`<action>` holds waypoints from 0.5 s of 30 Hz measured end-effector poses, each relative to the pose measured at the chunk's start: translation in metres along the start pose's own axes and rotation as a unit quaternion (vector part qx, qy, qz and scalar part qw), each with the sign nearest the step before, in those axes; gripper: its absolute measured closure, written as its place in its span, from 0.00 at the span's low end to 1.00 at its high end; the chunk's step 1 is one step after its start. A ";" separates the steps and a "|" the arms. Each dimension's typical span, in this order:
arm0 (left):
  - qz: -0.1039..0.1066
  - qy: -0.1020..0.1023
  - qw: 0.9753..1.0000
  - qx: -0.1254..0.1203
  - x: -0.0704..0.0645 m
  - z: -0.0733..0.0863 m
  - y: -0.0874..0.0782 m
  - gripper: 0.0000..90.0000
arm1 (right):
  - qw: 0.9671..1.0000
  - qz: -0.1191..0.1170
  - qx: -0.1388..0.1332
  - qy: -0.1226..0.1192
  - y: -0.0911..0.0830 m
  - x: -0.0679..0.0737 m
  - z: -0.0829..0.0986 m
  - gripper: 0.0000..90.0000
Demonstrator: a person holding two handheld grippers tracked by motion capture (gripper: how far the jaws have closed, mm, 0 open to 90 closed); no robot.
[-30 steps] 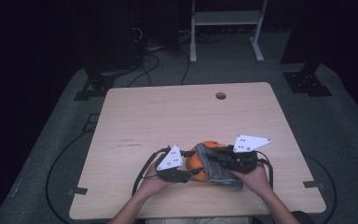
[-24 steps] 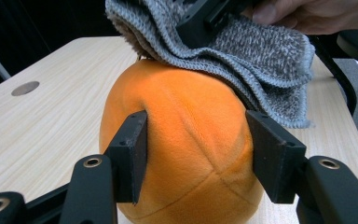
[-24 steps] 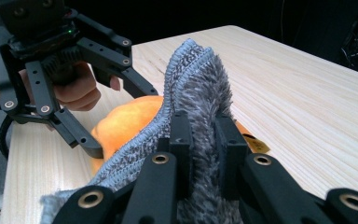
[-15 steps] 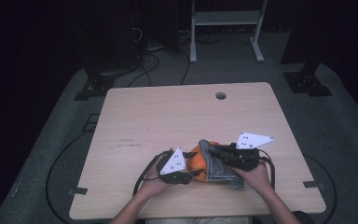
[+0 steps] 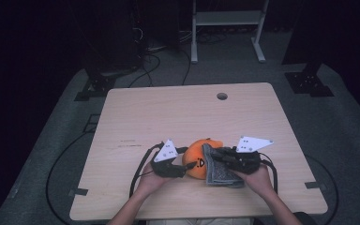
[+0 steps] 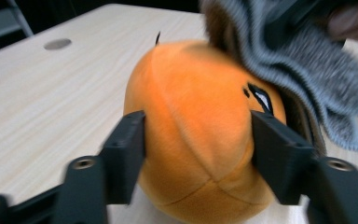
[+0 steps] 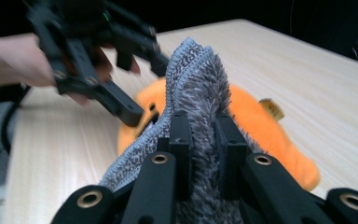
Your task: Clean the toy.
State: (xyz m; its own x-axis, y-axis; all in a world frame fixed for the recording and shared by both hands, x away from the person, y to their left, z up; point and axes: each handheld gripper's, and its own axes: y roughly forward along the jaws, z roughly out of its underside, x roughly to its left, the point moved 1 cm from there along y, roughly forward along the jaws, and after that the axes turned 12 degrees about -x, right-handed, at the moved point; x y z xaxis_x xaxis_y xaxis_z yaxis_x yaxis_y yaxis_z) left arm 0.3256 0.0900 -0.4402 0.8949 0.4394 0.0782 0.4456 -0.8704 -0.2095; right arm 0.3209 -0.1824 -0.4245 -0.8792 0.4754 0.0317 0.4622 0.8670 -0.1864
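Orange plush point(image 6: 200, 135) between left claw point(image 6: 198, 154) jaws, gripped.

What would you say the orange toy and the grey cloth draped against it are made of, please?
The orange toy looks like soft plush fabric: a matte, short-napped surface with stitched seams, dented slightly between the left claw jaws. The grey cloth looks like a fuzzy microfibre or chenille towel, with a shaggy pile and a ribbed stitched edge; the exact fibre cannot be told. The right claw pinches it.
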 end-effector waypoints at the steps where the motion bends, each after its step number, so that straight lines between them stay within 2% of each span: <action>1: 0.006 0.021 0.999 -0.024 -0.003 -0.003 -0.002 0.26 | 1.000 0.009 -0.001 0.005 0.003 -0.003 0.001 0.88; 3: 0.022 0.034 0.999 -0.036 -0.007 -0.006 -0.001 0.18 | 1.000 0.017 -0.004 0.004 0.004 -0.005 0.000 0.88; 5: 0.031 0.053 0.998 -0.018 -0.010 -0.005 0.004 0.14 | 1.000 0.020 -0.006 0.005 0.004 -0.007 0.001 0.88; 7: 0.028 0.079 0.996 0.006 -0.011 -0.001 0.010 0.11 | 1.000 0.022 -0.007 0.006 0.004 -0.008 0.001 0.88; 9: 0.025 0.105 0.994 0.014 -0.011 0.002 0.013 0.11 | 1.000 0.025 -0.007 0.006 0.003 -0.009 0.001 0.88; 11: 0.024 0.107 0.994 0.012 -0.011 0.003 0.015 0.11 | 1.000 0.027 -0.007 0.006 0.003 -0.011 0.002 0.87; 12: 0.023 0.116 0.993 0.014 -0.011 0.004 0.014 0.13 | 1.000 0.028 -0.007 0.008 0.003 -0.012 0.002 0.87; 14: 0.015 0.142 0.990 0.010 -0.011 0.005 0.011 0.30 | 0.999 0.029 -0.006 0.015 0.002 -0.014 0.003 0.87; 15: 0.010 0.137 0.990 0.010 -0.011 0.005 0.011 0.39 | 0.999 0.029 -0.006 0.017 0.002 -0.015 0.003 0.87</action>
State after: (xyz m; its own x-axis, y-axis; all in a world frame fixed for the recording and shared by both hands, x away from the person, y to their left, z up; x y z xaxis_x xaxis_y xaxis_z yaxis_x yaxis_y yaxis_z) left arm 0.3207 0.0769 -0.4480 0.8775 0.3434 0.3348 0.4300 -0.8725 -0.2320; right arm 0.3345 -0.1886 -0.4281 -0.8469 0.5289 0.0551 0.5132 0.8400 -0.1761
